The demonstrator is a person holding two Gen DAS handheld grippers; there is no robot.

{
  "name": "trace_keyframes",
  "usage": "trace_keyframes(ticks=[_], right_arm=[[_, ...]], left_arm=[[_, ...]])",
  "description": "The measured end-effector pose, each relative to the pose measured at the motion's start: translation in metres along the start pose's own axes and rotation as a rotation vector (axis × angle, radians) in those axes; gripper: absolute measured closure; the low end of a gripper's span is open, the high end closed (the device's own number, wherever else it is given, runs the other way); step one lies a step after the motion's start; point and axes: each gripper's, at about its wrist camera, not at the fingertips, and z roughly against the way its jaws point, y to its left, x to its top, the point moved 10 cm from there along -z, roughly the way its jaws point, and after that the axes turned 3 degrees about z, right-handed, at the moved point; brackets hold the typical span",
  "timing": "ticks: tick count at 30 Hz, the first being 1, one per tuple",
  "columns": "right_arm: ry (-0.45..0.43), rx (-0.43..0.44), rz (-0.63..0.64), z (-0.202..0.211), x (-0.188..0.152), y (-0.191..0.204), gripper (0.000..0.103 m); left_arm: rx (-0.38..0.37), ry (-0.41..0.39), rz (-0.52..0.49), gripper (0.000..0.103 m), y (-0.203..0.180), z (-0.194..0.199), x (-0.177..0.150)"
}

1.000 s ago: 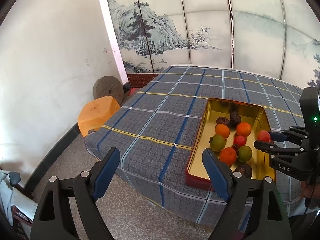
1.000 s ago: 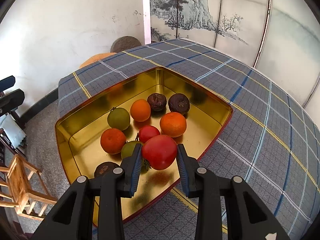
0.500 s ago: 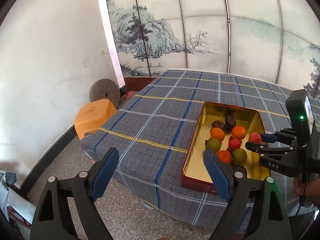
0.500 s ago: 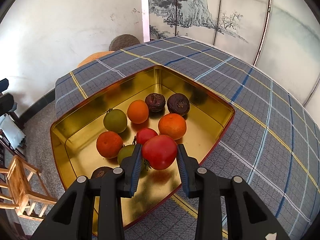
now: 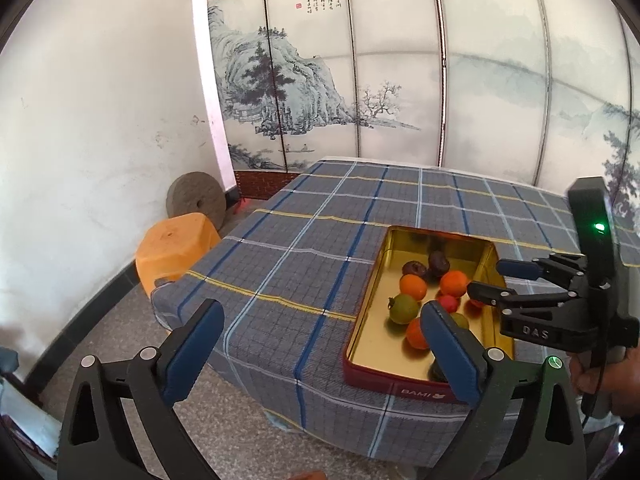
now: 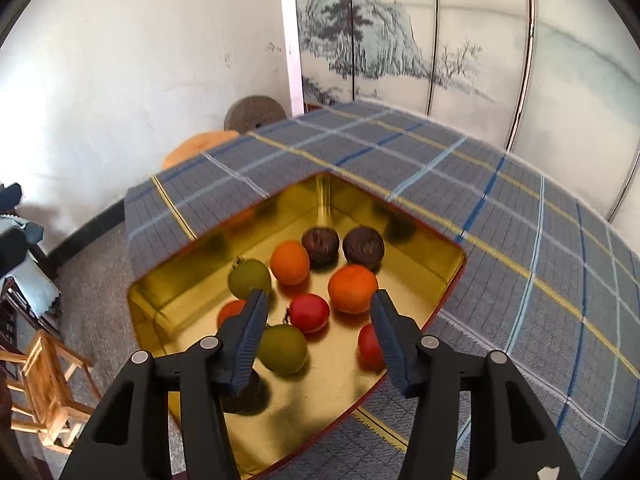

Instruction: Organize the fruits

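A gold tin with a red outside (image 6: 448, 300) (image 5: 368, 304) sits on the plaid tablecloth and holds several fruits: oranges (image 6: 353, 288), green fruits (image 6: 282, 349), dark brown fruits (image 6: 363, 245) and a small red fruit (image 6: 309, 313). A larger red fruit (image 6: 369, 347) lies in the tin beside my right finger. My right gripper (image 6: 318, 334) is open and empty just above the fruits; it also shows in the left wrist view (image 5: 498, 280). My left gripper (image 5: 318, 340) is open and empty, held off the table's near edge, left of the tin.
The plaid-covered table (image 5: 312, 232) stands before a painted folding screen (image 5: 400, 80). An orange stool (image 5: 176, 248) and a round millstone (image 5: 195, 200) sit by the white wall. A wooden chair (image 6: 44, 384) stands on the floor at left.
My right gripper has opened and let go of the large red fruit, which now lies in the tin. My left gripper has pulled back and risen away from the table.
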Motion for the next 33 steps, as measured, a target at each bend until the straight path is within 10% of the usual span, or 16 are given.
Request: trace_keyframes(ticks=[10,33], right_arm=[[-0.22,-0.181,0.046,0.084,0.002,0.017,0.017],[-0.441,-0.257,0.011,0.194,0.014,0.013,0.011]], left_arm=[[-0.014,-0.135,0.028,0.0,-0.001,0.03,0.022],[-0.063,-0.317,0.0,0.0,-0.036,0.107,0.068]])
